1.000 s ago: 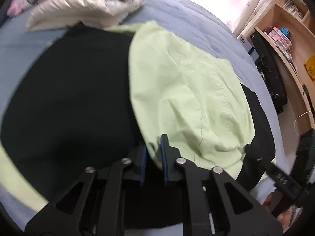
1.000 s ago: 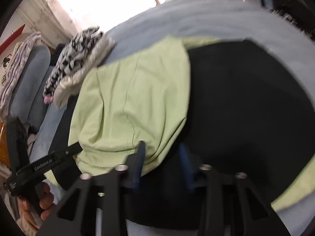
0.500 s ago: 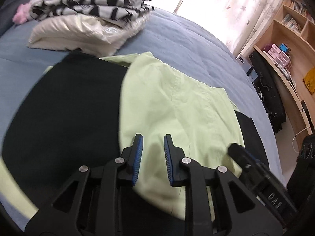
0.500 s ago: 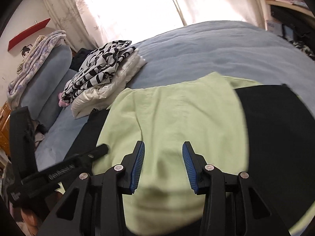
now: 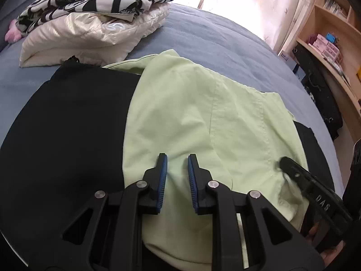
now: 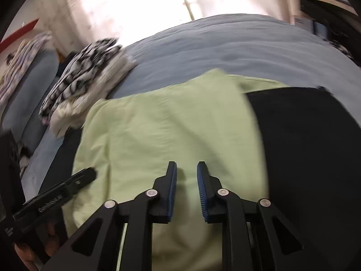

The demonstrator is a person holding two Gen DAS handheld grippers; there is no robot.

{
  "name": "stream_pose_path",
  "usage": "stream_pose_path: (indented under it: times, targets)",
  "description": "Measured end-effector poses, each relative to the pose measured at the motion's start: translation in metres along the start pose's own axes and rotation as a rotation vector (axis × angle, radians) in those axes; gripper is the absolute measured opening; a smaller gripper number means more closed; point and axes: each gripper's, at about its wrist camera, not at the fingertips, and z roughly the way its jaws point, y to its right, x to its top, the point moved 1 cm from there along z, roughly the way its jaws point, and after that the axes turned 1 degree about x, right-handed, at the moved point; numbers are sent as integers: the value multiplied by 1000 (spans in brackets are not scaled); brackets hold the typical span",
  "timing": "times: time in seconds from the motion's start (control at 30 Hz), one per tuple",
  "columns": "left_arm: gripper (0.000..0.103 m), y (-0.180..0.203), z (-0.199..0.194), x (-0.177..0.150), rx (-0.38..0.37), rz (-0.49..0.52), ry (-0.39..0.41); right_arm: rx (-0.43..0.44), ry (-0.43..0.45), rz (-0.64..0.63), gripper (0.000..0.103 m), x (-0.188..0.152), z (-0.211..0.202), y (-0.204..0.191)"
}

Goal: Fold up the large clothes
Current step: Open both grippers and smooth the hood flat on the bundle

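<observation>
A large garment, black [image 5: 67,124] with a light green part [image 5: 191,117] folded over its middle, lies flat on the blue bed [image 5: 225,43]. It also shows in the right wrist view, green [image 6: 169,131] and black [image 6: 311,146]. My left gripper [image 5: 177,160] is open and empty just above the green cloth. My right gripper [image 6: 186,167] is open and empty above the same green cloth. Each gripper shows in the other's view: the right one [image 5: 311,196], the left one [image 6: 56,198].
A stack of folded clothes, black-and-white patterned on white [image 5: 90,15], sits at the bed's far left [image 6: 85,79]. Wooden shelves [image 5: 334,36] and a black bag [image 5: 320,94] stand beyond the bed's right edge. Curtains [image 5: 259,2] hang behind.
Both grippers let go of the garment, opened and drew back and up from it. The green part now lies flat over the black middle.
</observation>
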Motion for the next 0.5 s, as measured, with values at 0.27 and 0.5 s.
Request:
stream_pose_path:
  times: [0.27,0.5]
  targets:
    - [17,-10,-1,-1,-35,-31,6,55,-17,73,22,-3,5,22]
    - [17,-7,-2,-2,-31,-28,1,71,-6,68,29,-12,0,19]
